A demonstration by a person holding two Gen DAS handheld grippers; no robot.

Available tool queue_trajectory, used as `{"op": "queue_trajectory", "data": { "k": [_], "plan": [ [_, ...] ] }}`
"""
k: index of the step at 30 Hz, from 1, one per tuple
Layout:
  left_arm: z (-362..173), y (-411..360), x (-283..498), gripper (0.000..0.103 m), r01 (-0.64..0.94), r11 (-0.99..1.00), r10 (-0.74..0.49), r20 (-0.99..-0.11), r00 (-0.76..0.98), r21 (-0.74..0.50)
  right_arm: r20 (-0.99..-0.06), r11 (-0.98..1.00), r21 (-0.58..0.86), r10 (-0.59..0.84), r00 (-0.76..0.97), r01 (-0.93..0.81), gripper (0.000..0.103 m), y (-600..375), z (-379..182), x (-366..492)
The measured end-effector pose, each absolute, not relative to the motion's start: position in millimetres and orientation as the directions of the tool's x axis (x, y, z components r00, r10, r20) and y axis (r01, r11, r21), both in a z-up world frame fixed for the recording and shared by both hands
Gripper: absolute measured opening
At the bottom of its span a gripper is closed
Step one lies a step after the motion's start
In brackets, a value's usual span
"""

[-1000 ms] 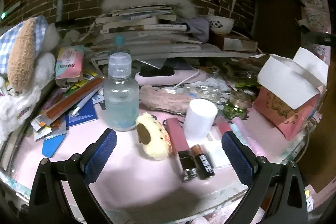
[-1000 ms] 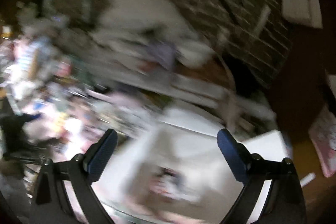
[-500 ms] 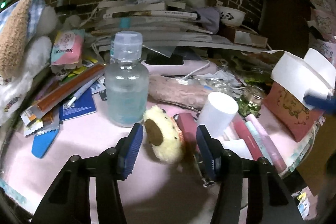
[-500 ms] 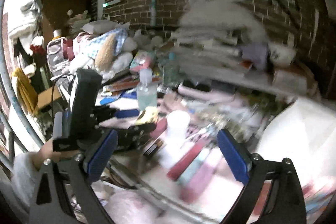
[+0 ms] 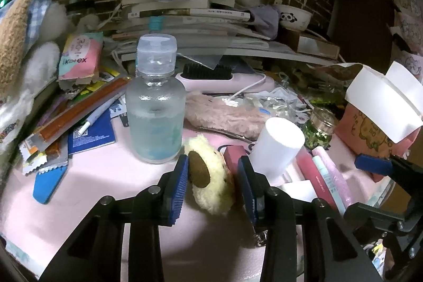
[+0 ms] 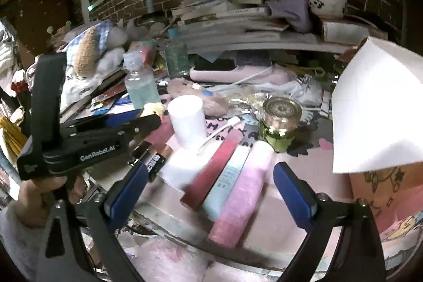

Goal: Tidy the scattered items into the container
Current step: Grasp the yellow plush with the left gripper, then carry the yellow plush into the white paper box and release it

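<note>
Closing step: left gripper [image 5: 212,177] was on the yellow plush toy [image 5: 210,176], jaws just been closing with the toy between them
Toy location: sat on the pink mat [image 5: 87,192], just beside the frosted bottle [image 5: 154,107] at the toy's 10 o'clock, white cup [image 5: 277,143] at its 2 o'clock
Toy axis: ran roughly 11 to 5 o'clock in the left wrist view, brown ear patch faced the left pad
Left jaws: narrowed to a small gap; left pad touched the brown patch, right pad was at the fuzz edge, firm squeeze could not be told
Container: pink box with white flaps [image 5: 380,107] stood at 2 to 3 o'clock from the left jaws, well apart from the toy
Right gripper [image 6: 208,189]: jaws stood wide, nothing between the pads, nothing touched
Right targets: red tube [image 6: 211,171], pale blue tube [image 6: 227,179] and pink tube [image 6: 243,192] lay side by side under the right jaws, long axes 1 to 7 o'clock
Nearer hand: left for the toy, right for the tubes and the box [image 6: 375,107] at its 2 o'clock
Judgement: lift looked next for the left, toy soft, likely to squash and sag in the grip
Risk: bottle just beside the left finger, could get nudged on the lift
</note>
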State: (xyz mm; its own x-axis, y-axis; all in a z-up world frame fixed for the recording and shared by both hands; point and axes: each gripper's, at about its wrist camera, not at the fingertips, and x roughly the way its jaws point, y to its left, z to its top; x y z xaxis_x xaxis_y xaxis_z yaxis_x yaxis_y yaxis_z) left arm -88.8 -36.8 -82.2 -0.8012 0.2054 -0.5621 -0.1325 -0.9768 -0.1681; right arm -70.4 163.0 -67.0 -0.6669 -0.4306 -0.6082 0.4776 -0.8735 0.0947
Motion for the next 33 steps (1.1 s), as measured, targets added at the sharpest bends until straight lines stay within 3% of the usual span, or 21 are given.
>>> {"op": "queue_trajectory", "data": {
  "k": [2,3,12,19,22,33],
  "plan": [
    [-82,-39,-87,0.029,-0.135,-0.976,0.208,-0.563,-0.8,-0.17,-0.61,-0.873,0.109,-0.437,-0.661,0.476,0.095,166,-67,-70],
    [-82,-41,-87,0.019,-0.131,-0.976,0.208,-0.564,-0.799,-0.174,-0.611,-0.872,0.109,-0.438,-0.659,0.477,0.095,167,-67,-70],
    [-85,-33,-88,0.026,-0.142,-0.985,0.175,-0.581,-0.795,-0.103,-0.608,-0.868,0.128,-0.451,-0.653,0.481,0.095,168,-67,-73],
    [-91,-30,-91,0.027,-0.148,-0.982,0.19,-0.588,-0.786,-0.119,-0.611,-0.865,0.133,-0.455,-0.648,0.483,0.095,168,-68,-73],
    [-91,-32,-93,0.018,-0.163,-0.976,0.217,-0.593,-0.775,-0.143,-0.611,-0.865,0.139,-0.458,-0.646,0.482,0.095,169,-69,-73],
    [-60,-28,-82,0.016,-0.196,-0.97,0.242,-0.568,-0.787,-0.141,-0.601,-0.895,0.1,-0.403,-0.69,0.435,0.095,175,-70,-72]
  ]
}}
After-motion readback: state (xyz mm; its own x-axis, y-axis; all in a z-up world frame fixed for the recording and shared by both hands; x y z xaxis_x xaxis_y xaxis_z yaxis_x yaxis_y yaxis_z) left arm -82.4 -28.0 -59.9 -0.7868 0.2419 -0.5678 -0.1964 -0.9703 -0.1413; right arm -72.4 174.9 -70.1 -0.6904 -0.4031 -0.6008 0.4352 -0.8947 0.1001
